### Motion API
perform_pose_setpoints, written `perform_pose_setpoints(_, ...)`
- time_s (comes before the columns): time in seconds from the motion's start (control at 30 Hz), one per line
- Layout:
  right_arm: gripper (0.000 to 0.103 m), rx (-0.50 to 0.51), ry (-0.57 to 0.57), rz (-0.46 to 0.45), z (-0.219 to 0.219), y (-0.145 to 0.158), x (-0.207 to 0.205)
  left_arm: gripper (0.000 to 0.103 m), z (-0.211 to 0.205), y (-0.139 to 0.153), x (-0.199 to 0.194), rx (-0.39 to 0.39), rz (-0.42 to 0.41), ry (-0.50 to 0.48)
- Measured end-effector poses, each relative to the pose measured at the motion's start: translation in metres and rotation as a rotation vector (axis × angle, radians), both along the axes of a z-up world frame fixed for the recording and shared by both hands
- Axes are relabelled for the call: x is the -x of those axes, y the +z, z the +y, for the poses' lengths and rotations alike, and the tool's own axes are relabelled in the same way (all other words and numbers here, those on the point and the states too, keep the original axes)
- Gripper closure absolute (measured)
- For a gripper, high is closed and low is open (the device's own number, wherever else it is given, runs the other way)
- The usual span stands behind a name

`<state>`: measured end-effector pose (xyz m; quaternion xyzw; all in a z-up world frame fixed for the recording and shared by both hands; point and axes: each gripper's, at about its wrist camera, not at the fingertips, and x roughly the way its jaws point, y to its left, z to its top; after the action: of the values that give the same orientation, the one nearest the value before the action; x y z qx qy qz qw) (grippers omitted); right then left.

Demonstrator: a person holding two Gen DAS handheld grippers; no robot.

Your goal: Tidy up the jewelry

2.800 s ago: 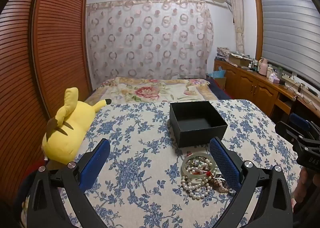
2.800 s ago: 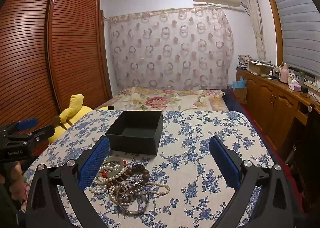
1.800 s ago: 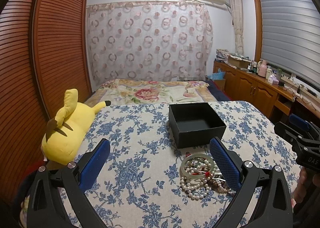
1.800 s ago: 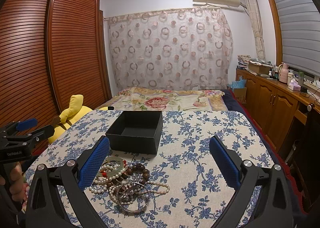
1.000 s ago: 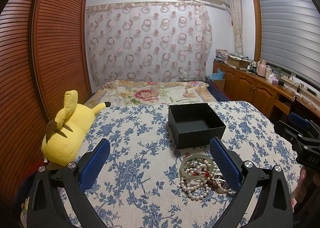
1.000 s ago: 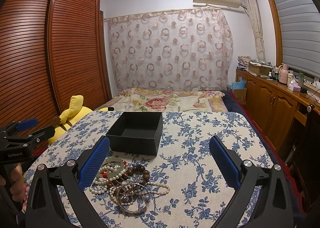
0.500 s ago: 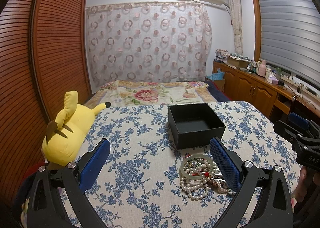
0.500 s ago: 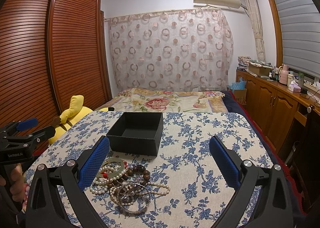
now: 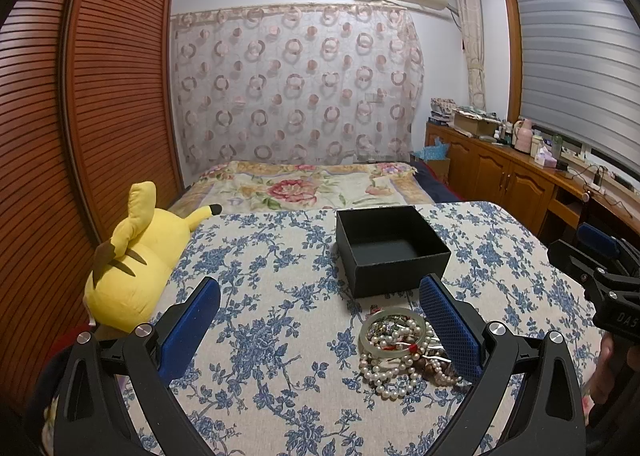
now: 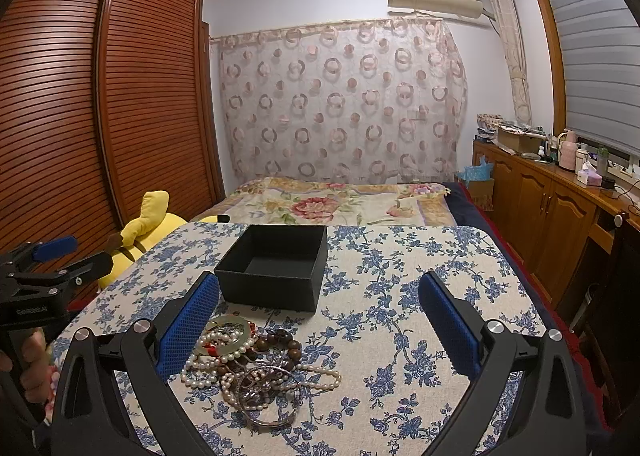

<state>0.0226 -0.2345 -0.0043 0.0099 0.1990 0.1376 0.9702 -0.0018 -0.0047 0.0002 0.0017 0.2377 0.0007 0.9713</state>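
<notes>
Both grippers hover with jaws spread wide, grasping nothing: the left gripper fills the lower part of its view and the right gripper the lower part of its own. The jewelry pile of pearls, beads and bangles lies lower centre on the floral tabletop, just below the open black box. A yellow plush toy sits at left.
</notes>
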Motion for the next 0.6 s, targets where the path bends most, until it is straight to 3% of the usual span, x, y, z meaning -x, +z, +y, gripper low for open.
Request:
perform_pose_setpoints(0.3, 0.002, 0.009, 0.008, 0.008, -0.002, -0.005, -0.002, 0.006, -0.001, -0.003, 0.000, 0.004, 0.020, -0.012)
perform_pose_setpoints(0.5, 0.003, 0.024, 0.039, 0.031, -0.004, -0.013, -0.001, 0.007, 0.004, -0.025, -0.009, 0.013, 0.073, -0.034)
perform_pose_setpoints(0.6, 0.011, 0.032, 0.066, 0.066, -0.008, -0.022, -0.005, 0.006, 0.004, -0.036, -0.013, 0.015, 0.100, -0.047)
